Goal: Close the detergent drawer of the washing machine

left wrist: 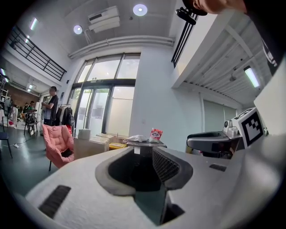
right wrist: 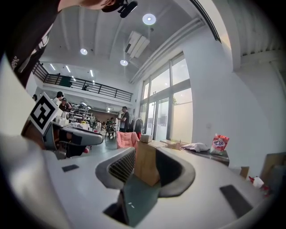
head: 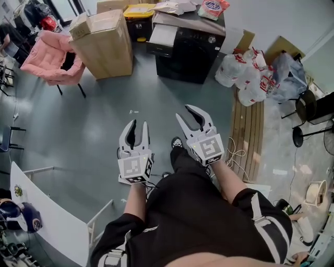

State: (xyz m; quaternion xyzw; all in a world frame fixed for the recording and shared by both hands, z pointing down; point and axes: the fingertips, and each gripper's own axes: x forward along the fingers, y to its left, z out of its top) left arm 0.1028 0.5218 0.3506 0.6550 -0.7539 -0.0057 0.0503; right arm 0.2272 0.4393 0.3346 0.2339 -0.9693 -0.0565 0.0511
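Left gripper (head: 138,125) and right gripper (head: 183,111): jaws spread, empty, well apart from the washing machine (head: 190,52). Its drawer (head: 163,35) seems pulled out at the upper left. Risk: an off-centre push jams it askew

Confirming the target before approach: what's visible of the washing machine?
The washer is black and boxy, standing upright on the grey floor, with nothing touching its front. A pale drawer juts from its upper front at the view's left, apparently open. A round knob sits opposite. A red bag and crumpled cloth lie on top.
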